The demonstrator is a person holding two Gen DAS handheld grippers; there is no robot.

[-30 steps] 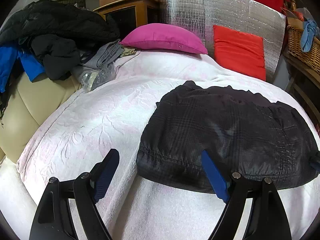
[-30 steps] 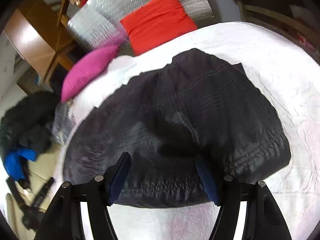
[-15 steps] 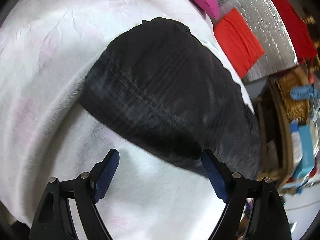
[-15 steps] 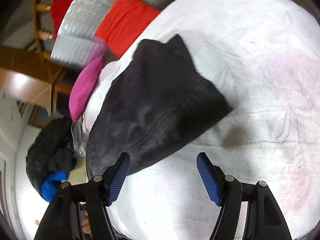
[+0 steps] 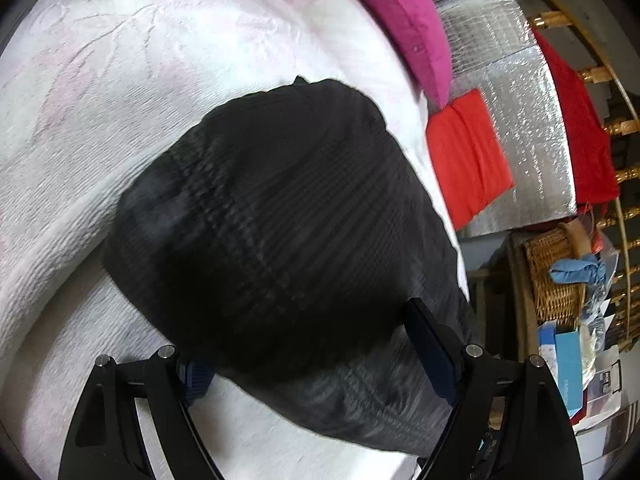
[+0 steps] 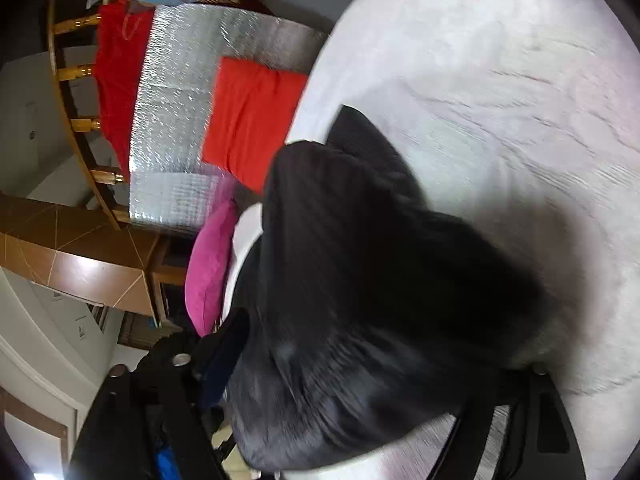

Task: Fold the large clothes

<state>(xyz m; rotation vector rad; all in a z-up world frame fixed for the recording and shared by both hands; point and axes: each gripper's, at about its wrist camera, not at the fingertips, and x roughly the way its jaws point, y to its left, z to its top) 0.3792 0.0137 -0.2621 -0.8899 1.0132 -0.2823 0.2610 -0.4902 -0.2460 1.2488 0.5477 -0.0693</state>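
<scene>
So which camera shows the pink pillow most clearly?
The left wrist view: the pink pillow lies there large and sharp on the white bedspread. In the right wrist view the pink pillow is smaller, and the black garment partly hides it.

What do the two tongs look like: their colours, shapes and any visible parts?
Both tongs are alike. The left tongs have two black arms with cut-out slots, small silver screws at the joints, and flat dark blue pads. The right tongs show the same black frame, a silver screw and a blue pad.
</scene>
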